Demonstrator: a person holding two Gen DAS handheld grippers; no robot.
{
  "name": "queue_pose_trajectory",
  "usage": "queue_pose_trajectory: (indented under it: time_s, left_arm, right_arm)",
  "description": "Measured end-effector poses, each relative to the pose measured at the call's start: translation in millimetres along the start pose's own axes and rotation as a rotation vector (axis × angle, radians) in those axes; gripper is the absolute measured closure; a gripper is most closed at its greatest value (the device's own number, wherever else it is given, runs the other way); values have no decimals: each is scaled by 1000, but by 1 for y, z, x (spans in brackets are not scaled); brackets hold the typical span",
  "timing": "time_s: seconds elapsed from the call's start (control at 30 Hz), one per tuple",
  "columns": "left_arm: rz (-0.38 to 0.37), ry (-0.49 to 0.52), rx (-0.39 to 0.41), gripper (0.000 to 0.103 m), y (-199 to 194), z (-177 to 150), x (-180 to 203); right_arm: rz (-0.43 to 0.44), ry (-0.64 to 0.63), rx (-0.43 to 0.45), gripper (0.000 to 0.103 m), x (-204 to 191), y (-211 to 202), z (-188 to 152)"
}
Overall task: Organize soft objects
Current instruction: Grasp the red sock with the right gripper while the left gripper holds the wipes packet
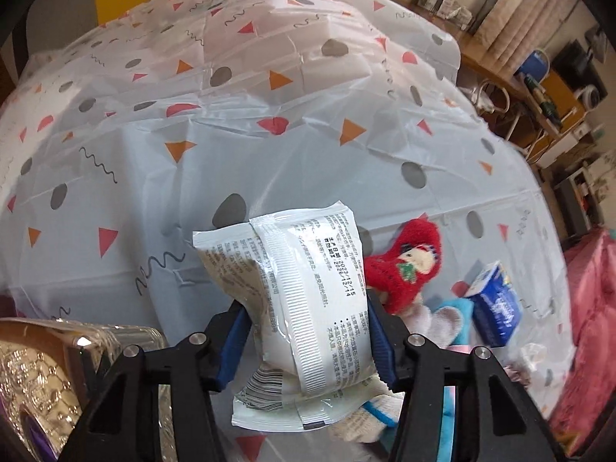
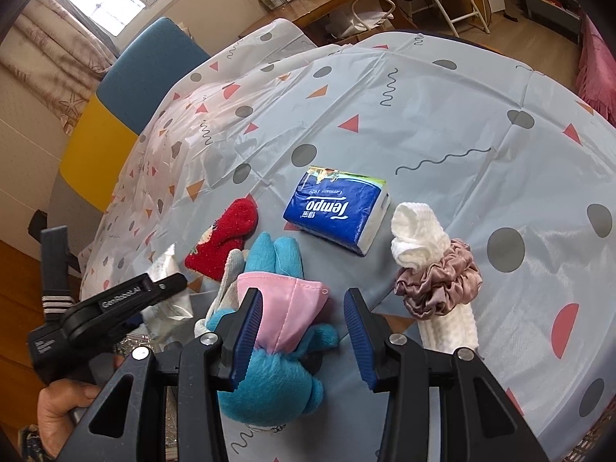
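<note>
Up front, left gripper [image 1: 304, 346] clamping one white wipes packet [image 1: 292, 308], right gripper [image 2: 304, 335] spread wide (holding nothing), one blue plush [image 2: 269, 369], one tissue pack [image 2: 335, 211]

The white packet [image 1: 296, 308] covers the tabletop behind it and hides part of the red plush [image 1: 404, 265]; its small print is too fine to read; the glittery box [image 1: 42, 377] is cut off by the left edge of the left wrist view; in the right wrist view the blue toy [image 2: 269, 377] runs under the right tool [image 2: 304, 331], its face unseen; the white towel [image 2: 423, 242] is partly wrapped by the scrunchie [image 2: 439, 281]; the grey glove [image 2: 227, 281] lies mostly behind the toy.
</note>
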State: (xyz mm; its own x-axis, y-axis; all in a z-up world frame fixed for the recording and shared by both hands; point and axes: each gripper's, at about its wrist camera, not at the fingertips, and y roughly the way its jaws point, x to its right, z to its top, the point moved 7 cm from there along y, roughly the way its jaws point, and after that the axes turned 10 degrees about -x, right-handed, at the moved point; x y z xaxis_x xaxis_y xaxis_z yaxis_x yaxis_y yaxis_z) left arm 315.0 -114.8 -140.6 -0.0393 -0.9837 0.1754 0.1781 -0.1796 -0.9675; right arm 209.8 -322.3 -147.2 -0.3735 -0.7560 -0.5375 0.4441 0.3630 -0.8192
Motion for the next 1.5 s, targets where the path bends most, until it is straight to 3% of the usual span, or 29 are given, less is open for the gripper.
queue_pose_trajectory:
  time_s: [0.37, 0.57, 0.87, 0.93, 1.0, 1.1, 1.17, 1.23, 1.37, 1.5]
  left_arm:
    - [40, 120, 118, 47, -36, -5, 12]
    - [30, 143, 161, 47, -55, -9, 10]
    - [-14, 125, 209, 47, -84, -14, 2]
    - [-37, 121, 214, 47, -89, -17, 1]
    - [-46, 121, 230, 47, -97, -21, 0]
    - [-69, 119, 238, 47, -104, -25, -1]
    - [-71, 117, 246, 47, -109, -28, -3]
    - [-81, 112, 254, 47, -114, -30, -5]
    - [-87, 96, 276, 47, -125, -32, -11]
    - [-92, 81, 296, 47, -134, -34, -17]
  right_arm:
    - [12, -30, -22, 59, -7, 4, -2]
    - [56, -95, -34, 59, -37, 7, 11]
    - [116, -65, -160, 58, -79, 79, 52]
    - [102, -49, -185, 51, -83, 97, 58]
    - [73, -45, -214, 51, -87, 114, 59]
    - [17, -141, -202, 51, -101, 126, 60]
    - [-35, -229, -215, 71, -112, 131, 58]
    - [-81, -300, -226, 82, -120, 134, 55]
    - [-66, -451, -214, 85, -144, 122, 43]
    - [49, -565, -271, 85, -163, 109, 19]
